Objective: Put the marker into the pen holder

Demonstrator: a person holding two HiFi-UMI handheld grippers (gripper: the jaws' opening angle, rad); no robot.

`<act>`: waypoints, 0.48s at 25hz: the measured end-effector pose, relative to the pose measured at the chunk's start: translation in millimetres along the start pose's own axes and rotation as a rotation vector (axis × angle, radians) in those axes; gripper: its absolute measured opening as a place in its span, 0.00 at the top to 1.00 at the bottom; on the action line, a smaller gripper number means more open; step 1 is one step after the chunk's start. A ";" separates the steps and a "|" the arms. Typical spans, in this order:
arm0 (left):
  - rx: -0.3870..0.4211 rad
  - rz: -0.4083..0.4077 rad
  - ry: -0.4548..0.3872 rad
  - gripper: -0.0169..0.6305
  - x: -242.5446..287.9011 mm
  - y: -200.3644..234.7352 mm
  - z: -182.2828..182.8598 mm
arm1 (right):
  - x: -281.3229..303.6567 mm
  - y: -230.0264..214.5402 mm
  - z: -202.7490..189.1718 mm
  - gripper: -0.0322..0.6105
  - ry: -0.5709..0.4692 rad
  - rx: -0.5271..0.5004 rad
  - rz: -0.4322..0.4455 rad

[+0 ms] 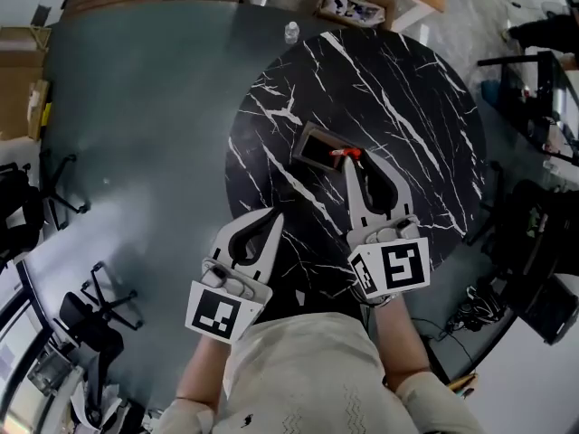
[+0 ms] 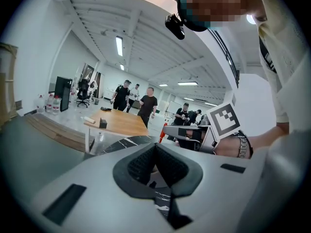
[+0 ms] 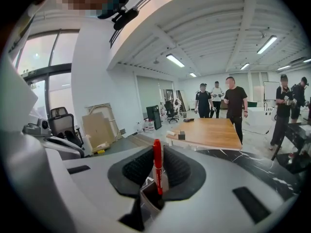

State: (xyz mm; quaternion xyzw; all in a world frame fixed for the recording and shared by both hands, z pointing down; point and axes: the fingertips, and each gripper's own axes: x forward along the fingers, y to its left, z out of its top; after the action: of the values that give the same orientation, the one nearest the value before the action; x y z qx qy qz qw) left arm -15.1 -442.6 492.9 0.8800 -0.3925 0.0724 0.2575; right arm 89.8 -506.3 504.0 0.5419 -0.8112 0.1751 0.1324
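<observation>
Two claws, one marker, one pen holder and one surface are in view.

1. Right claw (image 1: pixel 353 158): closed on the red marker (image 1: pixel 346 153). In the right gripper view the right claw (image 3: pixel 157 173) grips the marker (image 3: pixel 157 159) between its ribbed pads. The marker stands upright, its upper end clear above the pads.
2. Left claw (image 1: pixel 275 218): closed, tips together, nothing between them. It is held near the person's edge of the surface, well apart from the pen holder. The left gripper view confirms that the left claw (image 2: pixel 155 152) is empty.
3. Pen holder (image 1: pixel 318 146): one dark rectangular box, open at the top, near the middle of the surface. The marker is at its right end. In the right gripper view the pen holder (image 3: pixel 149 196) lies directly under the marker's lower end. Whether the tip is already inside the opening cannot be told.
4. Surface (image 1: pixel 407 107): one round top, black with white veining. It carries only the pen holder.

Room: grey floor (image 1: pixel 145 98), with two office chairs (image 1: pixel 99 301) at the left and one small bottle (image 1: pixel 290 33) beyond the surface. The gripper views show an open hall with ceiling strip lights (image 3: pixel 175 60), one wooden table (image 3: pixel 209 130), several standing persons (image 3: pixel 235 103) and cardboard sheets (image 3: pixel 99 130) leaning on a wall.
</observation>
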 end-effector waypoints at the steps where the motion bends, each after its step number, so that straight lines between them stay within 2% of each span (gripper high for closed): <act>1: -0.003 0.001 0.002 0.96 -0.6 1.0 -0.6 | 1.0 0.7 -1.9 0.87 0.006 -0.004 -0.003; 8: 0.007 -0.010 0.007 0.96 -1.8 -0.4 -2.7 | -3.5 3.8 5.1 0.87 -0.015 -0.034 -0.028; 12: 0.010 -0.008 -0.015 0.96 -5.6 -8.9 3.7 | -17.0 8.7 14.7 0.90 -0.038 -0.027 -0.005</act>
State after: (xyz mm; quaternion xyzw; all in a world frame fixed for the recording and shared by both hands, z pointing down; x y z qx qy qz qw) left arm -12.7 -435.9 484.4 0.8833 -0.3906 0.0667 0.2506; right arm 87.8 -495.4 482.6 0.5455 -0.8145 0.1534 0.1246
